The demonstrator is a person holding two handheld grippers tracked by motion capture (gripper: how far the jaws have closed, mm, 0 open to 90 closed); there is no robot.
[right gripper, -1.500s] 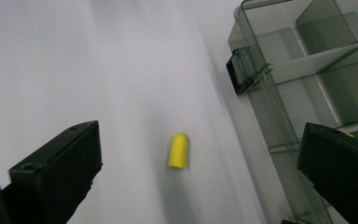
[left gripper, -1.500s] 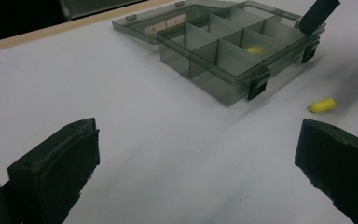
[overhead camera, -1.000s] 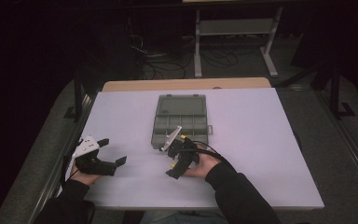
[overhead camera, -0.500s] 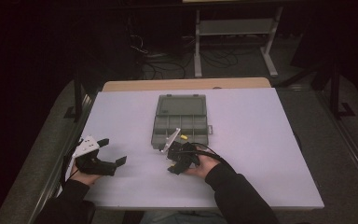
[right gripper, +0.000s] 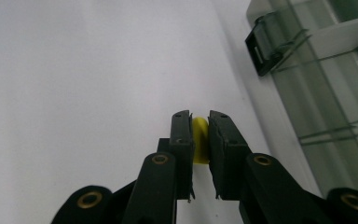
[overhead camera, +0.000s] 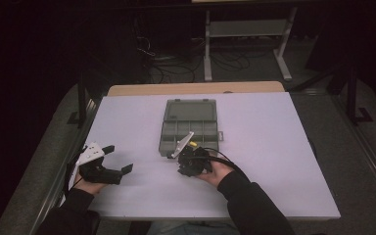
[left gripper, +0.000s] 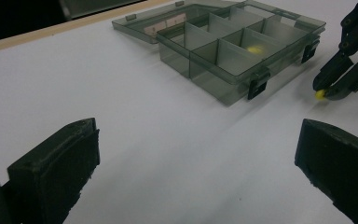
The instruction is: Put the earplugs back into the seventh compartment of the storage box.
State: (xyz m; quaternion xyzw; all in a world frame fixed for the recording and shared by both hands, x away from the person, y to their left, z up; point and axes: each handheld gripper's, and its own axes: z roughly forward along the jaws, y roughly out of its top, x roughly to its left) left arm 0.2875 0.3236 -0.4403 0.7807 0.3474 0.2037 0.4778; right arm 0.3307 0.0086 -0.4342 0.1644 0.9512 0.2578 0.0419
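Note:
A smoky clear compartment box lies open at the middle of the white table, its lid folded back. One compartment holds a small yellow piece. Just in front of the box, my right gripper points down at the table. Its jaws have just been closing and are now shut on another small yellow piece, which also shows at that gripper's tips in the left gripper view. My left gripper rests near the table's left front, its jaws wide open with nothing between them.
The box's dark latches face the front edge. A wooden board edge borders the table's far side. Beyond it stand a metal frame and cables on a dark floor.
The right gripper's jaws have closed on the small yellow piece in front of the box. Both hands have kept their places.

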